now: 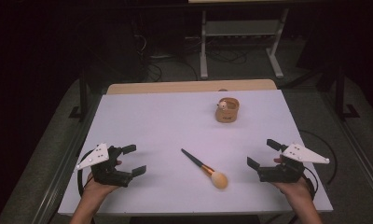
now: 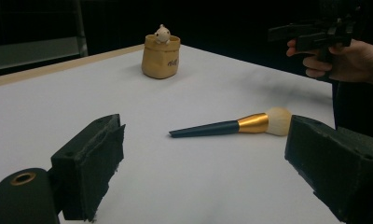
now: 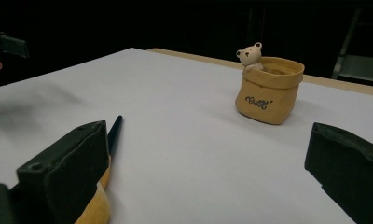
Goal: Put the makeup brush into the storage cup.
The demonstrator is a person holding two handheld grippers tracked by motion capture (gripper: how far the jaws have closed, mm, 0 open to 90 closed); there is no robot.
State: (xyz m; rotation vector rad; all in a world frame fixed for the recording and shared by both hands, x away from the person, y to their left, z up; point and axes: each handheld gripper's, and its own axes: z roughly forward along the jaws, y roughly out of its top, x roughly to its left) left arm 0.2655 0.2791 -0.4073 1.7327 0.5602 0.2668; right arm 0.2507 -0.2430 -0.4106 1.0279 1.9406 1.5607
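A makeup brush (image 1: 204,168) with a dark handle, gold ferrule and pale bristle head lies on the white table (image 1: 152,121), between both hands; it also shows in the left gripper view (image 2: 231,126). A tan sack-shaped pot (image 1: 227,110) with a small bear figure stands farther back, right of centre. My left gripper (image 1: 134,160) hovers open at the front left, nothing between its jaws. My right gripper (image 1: 264,153) hovers open at the front right, also empty. In the right gripper view the pot (image 3: 268,88) stands ahead and the brush (image 3: 113,132) is partly hidden behind the left jaw.
The table's wooden far edge (image 1: 189,87) borders a dark floor with cables and a metal frame stand (image 1: 240,42). In the left gripper view the other hand with its gripper (image 2: 324,39) hovers at the upper right.
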